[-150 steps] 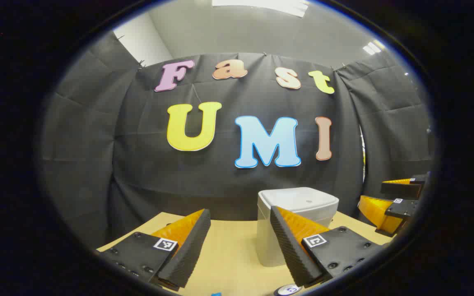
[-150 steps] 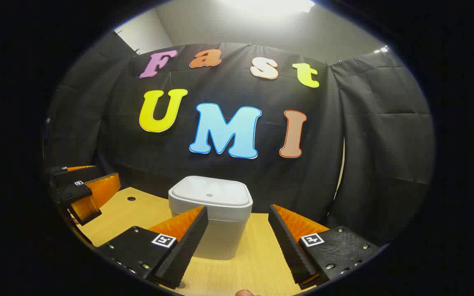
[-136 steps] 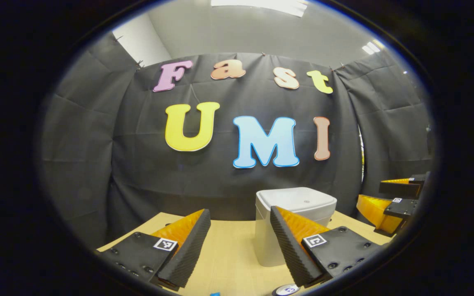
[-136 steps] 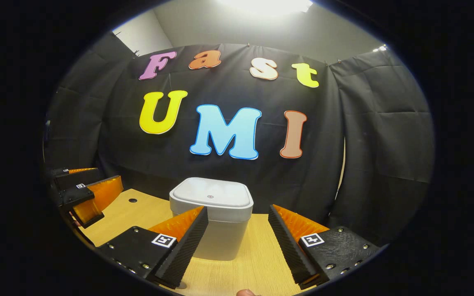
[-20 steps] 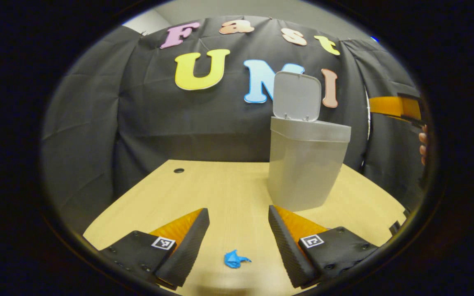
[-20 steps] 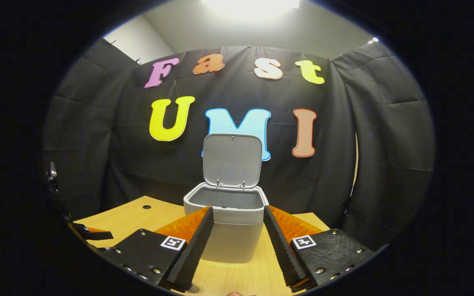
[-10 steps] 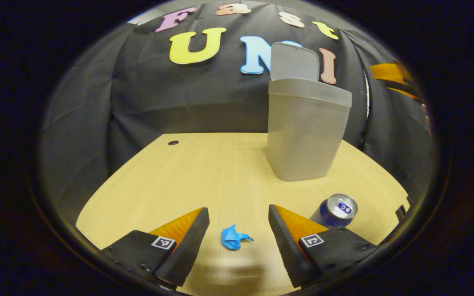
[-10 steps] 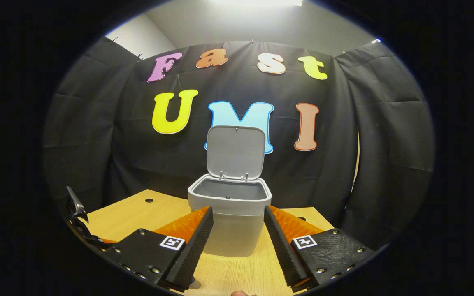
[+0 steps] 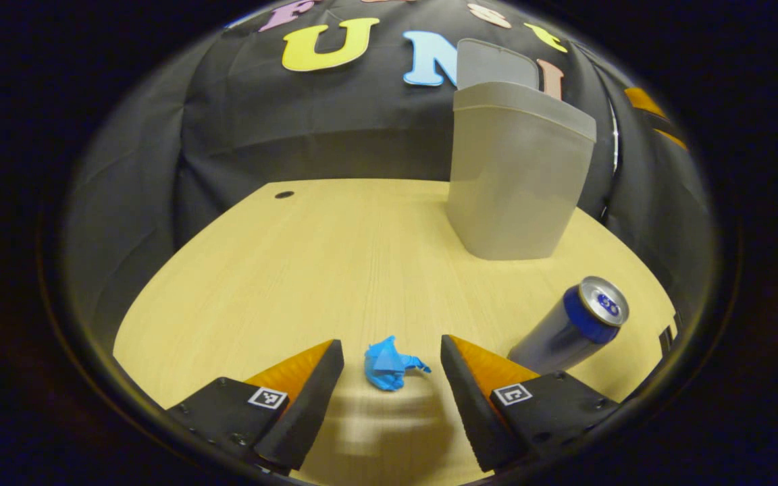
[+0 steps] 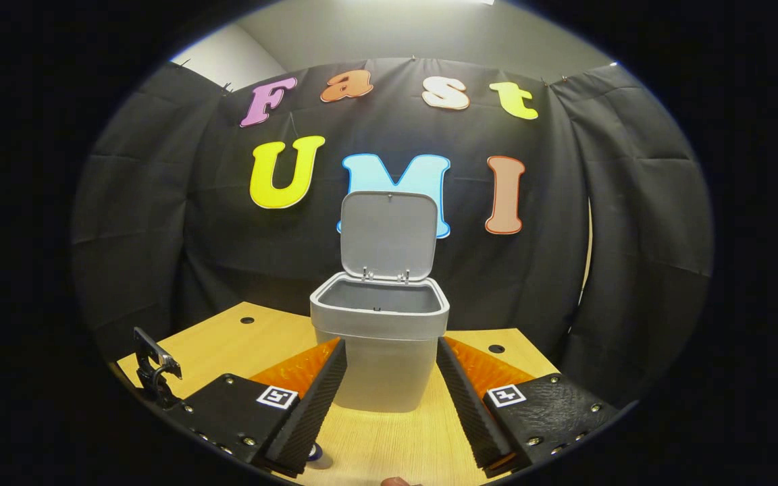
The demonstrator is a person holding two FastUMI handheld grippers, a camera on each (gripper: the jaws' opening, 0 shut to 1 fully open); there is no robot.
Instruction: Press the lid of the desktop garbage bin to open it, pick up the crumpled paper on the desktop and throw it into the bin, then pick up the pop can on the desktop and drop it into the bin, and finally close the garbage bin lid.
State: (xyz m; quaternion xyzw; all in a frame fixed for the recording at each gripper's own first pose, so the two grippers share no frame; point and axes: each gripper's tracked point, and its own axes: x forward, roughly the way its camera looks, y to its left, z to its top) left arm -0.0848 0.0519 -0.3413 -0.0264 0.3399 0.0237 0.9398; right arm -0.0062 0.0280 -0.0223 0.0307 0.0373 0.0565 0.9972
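Note:
A crumpled blue paper (image 9: pixel 387 362) lies on the wooden desktop (image 9: pixel 308 256), just ahead of and between the fingers of my left gripper (image 9: pixel 389 342), which is open and low over the desk. A blue and silver pop can (image 9: pixel 568 331) stands right of that gripper's right finger. The grey bin (image 9: pixel 517 175) stands at the back right with its lid (image 9: pixel 494 64) up. In the right gripper view the bin (image 10: pixel 381 364) is straight ahead, its lid (image 10: pixel 389 236) upright and its inside dark. My right gripper (image 10: pixel 390 342) hangs open in front of the bin, holding nothing.
The black cloth wall closes the desk behind and on both sides. Cable holes (image 9: pixel 284 194) (image 10: pixel 496 349) sit near the desk's far edge. A part of the left gripper's body (image 10: pixel 152 368) shows at the lower left of the right gripper view.
The bin lid, shut several seconds ago, stands open. Over the last second my left gripper tilted down and neared the paper, bringing the can into view. The right gripper barely moved.

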